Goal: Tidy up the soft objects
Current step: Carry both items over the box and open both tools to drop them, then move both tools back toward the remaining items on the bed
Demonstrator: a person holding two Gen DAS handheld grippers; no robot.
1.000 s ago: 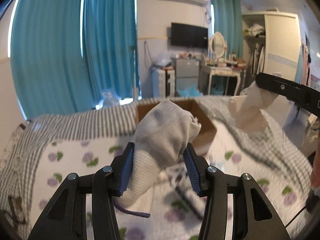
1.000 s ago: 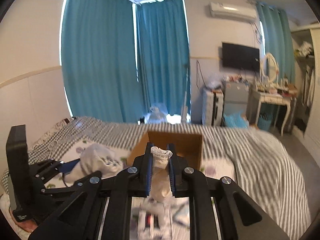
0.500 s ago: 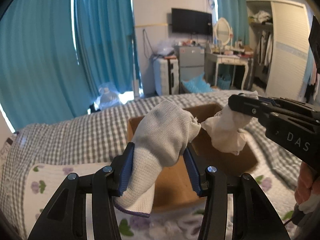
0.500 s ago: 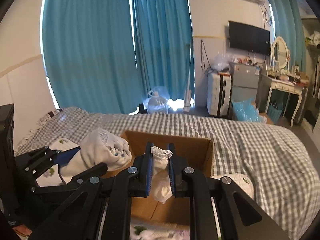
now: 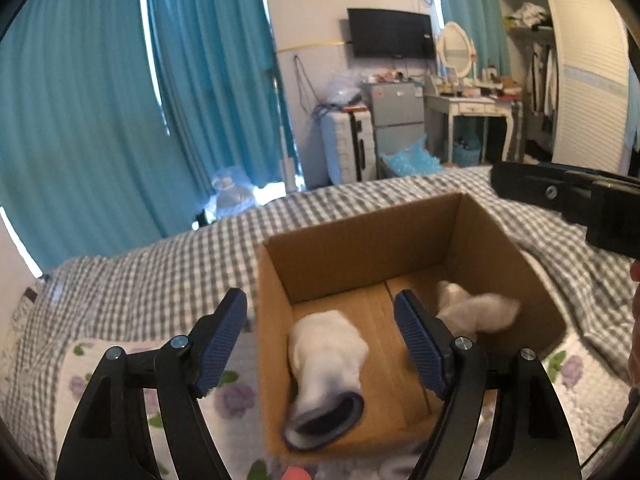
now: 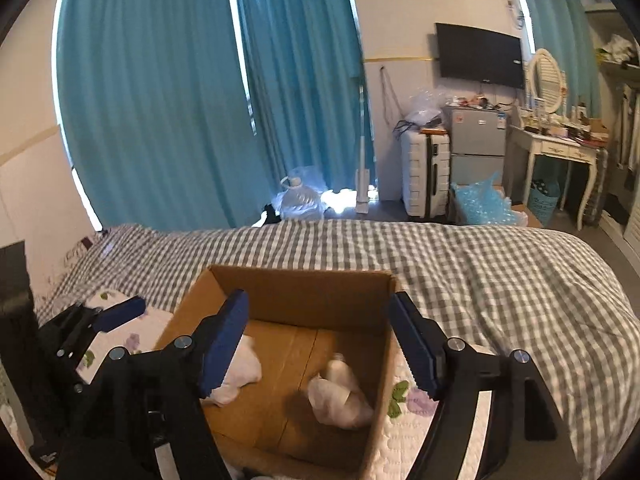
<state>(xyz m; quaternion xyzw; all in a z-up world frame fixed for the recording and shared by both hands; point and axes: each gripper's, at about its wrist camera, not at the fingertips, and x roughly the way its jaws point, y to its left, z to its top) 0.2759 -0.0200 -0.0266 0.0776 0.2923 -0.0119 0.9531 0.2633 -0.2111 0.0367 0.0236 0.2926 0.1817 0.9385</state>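
An open cardboard box (image 5: 360, 240) (image 6: 300, 288) sits on the bed. My left gripper (image 5: 320, 344) is open and empty above the box's near left corner. A white sock with a grey cuff (image 5: 326, 364) lies in the box below it; it also shows in the right wrist view (image 6: 240, 372). My right gripper (image 6: 320, 344) is open and empty over the box. A second white sock (image 6: 340, 396) (image 5: 476, 310) lies on the box floor at the right. The right gripper's body (image 5: 568, 196) shows at the right edge of the left wrist view.
The bed has a grey checked cover (image 6: 480, 272) and a white floral quilt (image 5: 120, 380) around the box. Beyond the bed are teal curtains (image 6: 160, 100), a white suitcase (image 6: 424, 172), a small fridge (image 6: 476, 148) and a dressing table (image 6: 560, 148).
Both grippers have opened and dropped their socks into the box. Both have moved forward and now hang over the box.
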